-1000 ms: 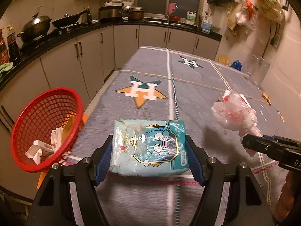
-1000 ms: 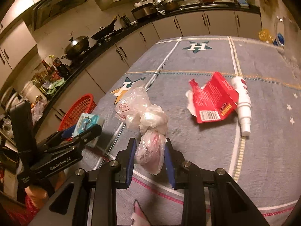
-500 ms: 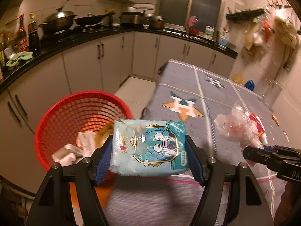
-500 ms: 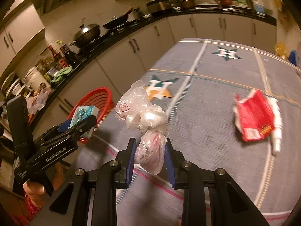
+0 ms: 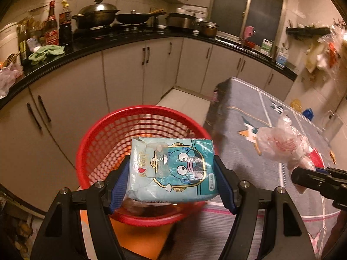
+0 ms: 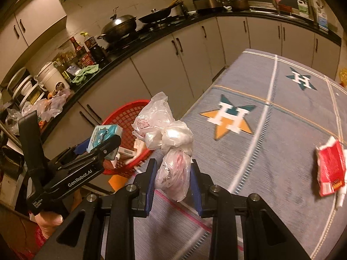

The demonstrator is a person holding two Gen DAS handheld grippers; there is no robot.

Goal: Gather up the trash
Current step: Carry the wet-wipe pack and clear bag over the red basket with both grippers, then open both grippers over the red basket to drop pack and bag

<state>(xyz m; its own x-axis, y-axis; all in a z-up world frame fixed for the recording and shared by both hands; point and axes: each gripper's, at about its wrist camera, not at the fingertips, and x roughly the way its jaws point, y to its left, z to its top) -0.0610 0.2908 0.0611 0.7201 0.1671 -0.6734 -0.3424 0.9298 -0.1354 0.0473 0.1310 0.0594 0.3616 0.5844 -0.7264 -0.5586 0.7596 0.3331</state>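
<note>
above the red basket, beside the table edge: one blue pack, clamped flat between both pads of the left gripper, long axis running pad to pad, cartoon face up, print reading upside down toward the camera. seen from the right wrist too: same pack hanging over the basket, left gripper side-on.

counted: two grippers, one basket, one pack, one knotted bundle of clear bags, one red carton lying on the table, well apart from the rest.

right gripper pinching the lower lobe of the bags, bundle standing up and away from the pads, upper lobes loose. in the left view, bags over the table, only the dark tip of the right gripper showing.

hard to make out: basket contents mostly masked by the pack; some pale scraps visible from the right wrist, blurred. near rim of basket smeared by motion. white thing at the carton's far edge cut off, not identifiable. orange surface under the basket, partly covered.
</note>
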